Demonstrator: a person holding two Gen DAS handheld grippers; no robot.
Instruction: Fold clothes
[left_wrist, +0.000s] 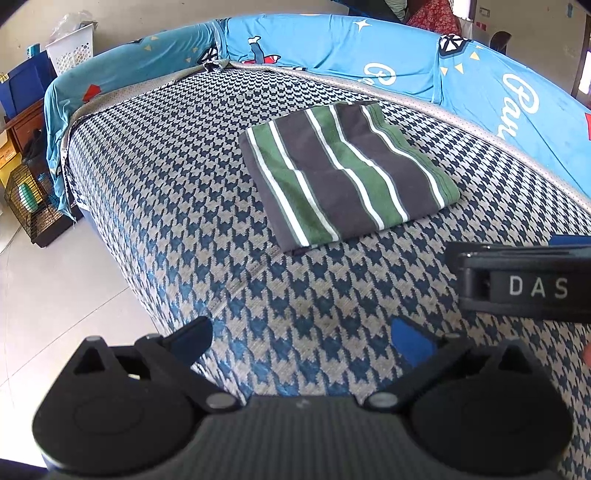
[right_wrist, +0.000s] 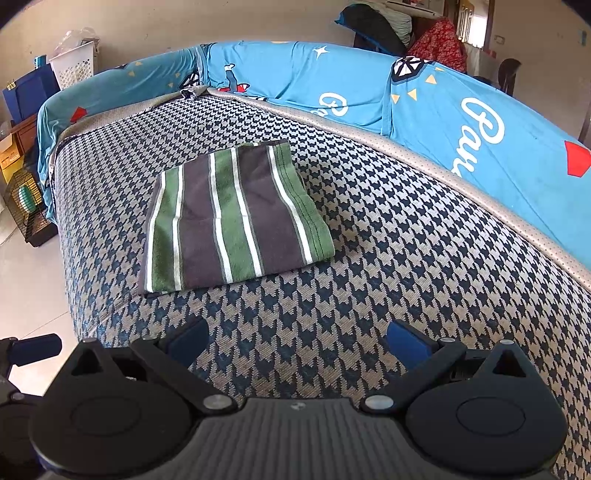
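The striped garment (left_wrist: 347, 173), folded into a flat rectangle of green, dark grey and white bands, lies on the houndstooth-patterned bed cover (left_wrist: 166, 206), a little right of centre in the left wrist view and left of centre in the right wrist view (right_wrist: 232, 218). Its folded layers hide whatever kind of clothing it is; only a sliver of a lower layer peeks out at the near edge.

The left gripper (left_wrist: 301, 341) sits at the bottom of its frame, jaws spread wide apart and holding nothing, well short of the garment. The right gripper (right_wrist: 297, 341) is likewise at the bottom of its frame with jaws wide apart and empty. In the left wrist view, a dark part of the other tool juts in at the right edge, cut off by the frame so only the letters "DAS" can be read.

A blue printed sheet (right_wrist: 461, 122) drapes the raised bed rim across the top of both frames; its white lettering is cropped and unreadable. At the upper left, a white basket (left_wrist: 72, 50) and a wire cage (left_wrist: 31, 206) are small and distorted.
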